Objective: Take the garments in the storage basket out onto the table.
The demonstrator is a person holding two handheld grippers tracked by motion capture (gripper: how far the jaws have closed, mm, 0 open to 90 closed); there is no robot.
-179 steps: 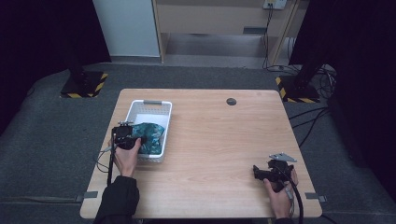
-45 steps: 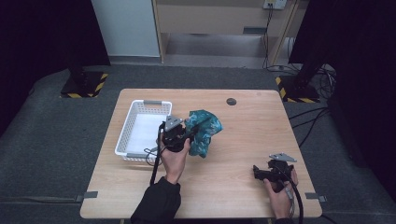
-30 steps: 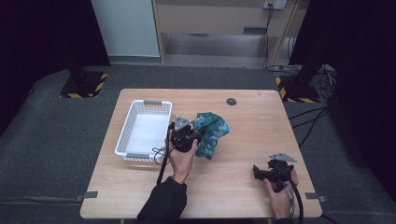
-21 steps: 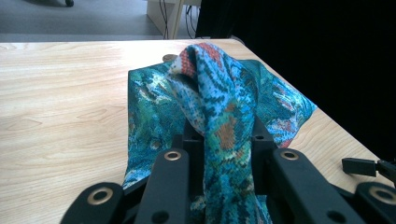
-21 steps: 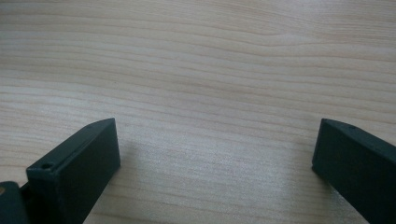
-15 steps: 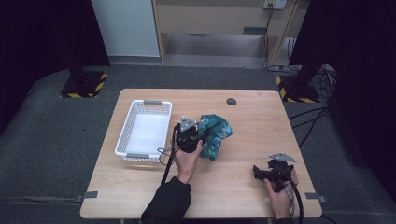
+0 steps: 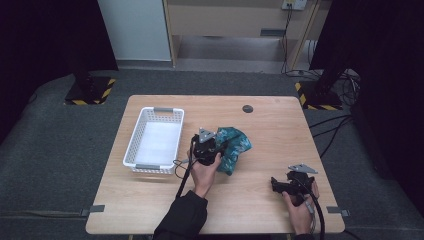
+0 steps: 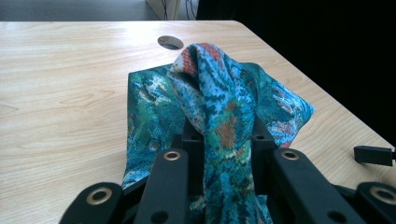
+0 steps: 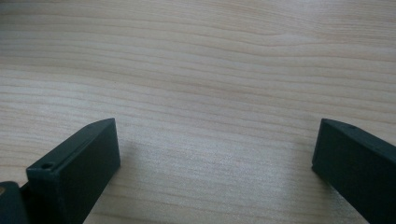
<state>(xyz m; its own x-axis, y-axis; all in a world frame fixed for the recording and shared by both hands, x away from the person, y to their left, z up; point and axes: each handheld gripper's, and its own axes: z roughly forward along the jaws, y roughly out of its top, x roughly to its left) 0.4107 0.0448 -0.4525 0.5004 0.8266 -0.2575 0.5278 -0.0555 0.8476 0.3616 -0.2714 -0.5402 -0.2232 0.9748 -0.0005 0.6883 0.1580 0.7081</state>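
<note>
Cloth (image 7: 234,146) now lowered beside empty basket (image 7: 154,139)

i see a white basket (image 7: 154,139) just left of the left gripper, empty, on the wooden table (image 7: 150,210). a round grommet hole (image 7: 247,108) sits beyond that gripper, toward the far edge. yellow-black striped bases (image 7: 90,91) stand on the grey floor past the table.
</note>
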